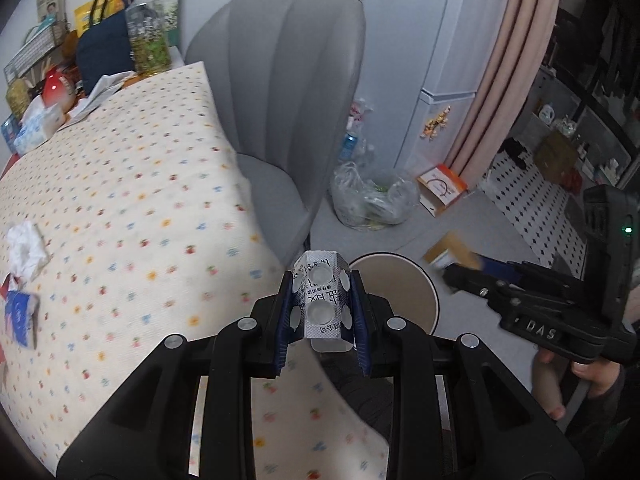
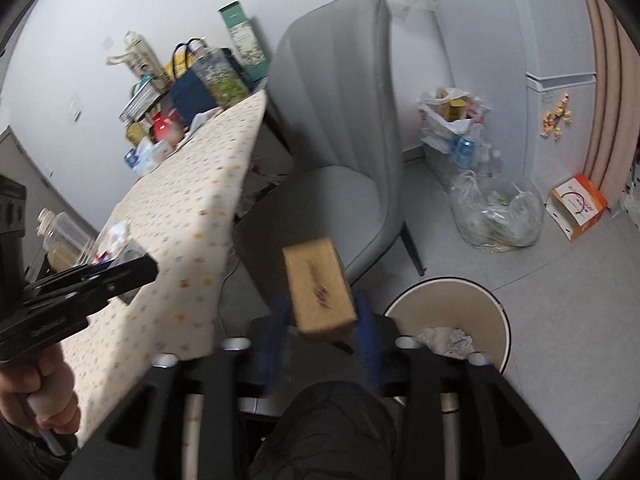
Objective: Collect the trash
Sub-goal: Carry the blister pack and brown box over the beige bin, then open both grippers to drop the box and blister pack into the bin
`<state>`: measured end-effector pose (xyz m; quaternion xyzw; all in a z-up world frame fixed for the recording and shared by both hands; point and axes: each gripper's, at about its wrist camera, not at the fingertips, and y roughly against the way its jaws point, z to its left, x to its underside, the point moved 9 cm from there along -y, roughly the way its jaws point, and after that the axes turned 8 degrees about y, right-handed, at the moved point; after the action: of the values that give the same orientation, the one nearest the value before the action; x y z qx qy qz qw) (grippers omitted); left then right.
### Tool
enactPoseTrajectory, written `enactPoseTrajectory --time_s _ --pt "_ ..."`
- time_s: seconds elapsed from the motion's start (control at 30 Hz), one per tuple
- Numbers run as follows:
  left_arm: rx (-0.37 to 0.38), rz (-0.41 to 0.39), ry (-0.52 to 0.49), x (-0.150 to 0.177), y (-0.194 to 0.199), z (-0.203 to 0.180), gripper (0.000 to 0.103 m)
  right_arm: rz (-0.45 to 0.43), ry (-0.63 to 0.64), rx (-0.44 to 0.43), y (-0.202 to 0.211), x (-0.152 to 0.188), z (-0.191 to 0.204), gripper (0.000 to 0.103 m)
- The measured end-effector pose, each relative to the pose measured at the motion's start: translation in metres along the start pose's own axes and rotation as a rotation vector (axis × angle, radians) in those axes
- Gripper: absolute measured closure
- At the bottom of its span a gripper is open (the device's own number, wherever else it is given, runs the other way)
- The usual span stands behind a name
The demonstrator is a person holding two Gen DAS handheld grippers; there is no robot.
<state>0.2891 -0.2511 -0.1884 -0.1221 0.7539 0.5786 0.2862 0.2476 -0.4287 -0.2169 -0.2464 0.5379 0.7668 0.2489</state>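
Observation:
My left gripper (image 1: pixel 322 280) is shut on a silver pill blister pack (image 1: pixel 322 300), held over the table edge beside the beige bin (image 1: pixel 394 292). My right gripper (image 2: pixel 324 312) stands open; a tan cardboard box (image 2: pixel 320 284) sits blurred between its blue pads (image 2: pixel 370 344) with a gap on each side, left of the bin (image 2: pixel 448 312). Crumpled paper (image 2: pixel 444 340) lies in the bin. From the left wrist view the right gripper (image 1: pixel 456 276) shows at the right with the box (image 1: pixel 452 252) at its tips. A crumpled tissue (image 1: pixel 26 250) and a blue packet (image 1: pixel 22 312) lie on the dotted tablecloth (image 1: pixel 140 200).
A grey chair (image 2: pixel 340 160) stands at the table's end. On the floor behind it are a clear plastic bag (image 2: pixel 496 212) of waste, a bag of bottles (image 2: pixel 452 128) and an orange-white carton (image 2: pixel 580 204). Bottles, bags and tissues (image 1: pixel 100 40) crowd the table's far end. A dark-clad knee (image 2: pixel 328 432) is below.

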Motion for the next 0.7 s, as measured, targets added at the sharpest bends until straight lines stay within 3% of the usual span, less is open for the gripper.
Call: enactPoseTrajectory --time_s 0.2,0.33,0.7 --pt "0.015 0.022 -0.029 -0.006 -0.017 -0.024 0.076 0.008 -0.097 0.017 0.0 0.011 -0.031 0.036" --pt "0.036 0.036 -0.053 -0.007 -0.026 -0.046 0.076 -0.016 -0.116 0.044 0.017 0.013 -0.049 0.029" --pt "0.09 0.076 -0.135 -0.011 -0.05 -0.107 0.076 -0.053 -0.171 0.111 0.06 0.029 -0.097 0.028"
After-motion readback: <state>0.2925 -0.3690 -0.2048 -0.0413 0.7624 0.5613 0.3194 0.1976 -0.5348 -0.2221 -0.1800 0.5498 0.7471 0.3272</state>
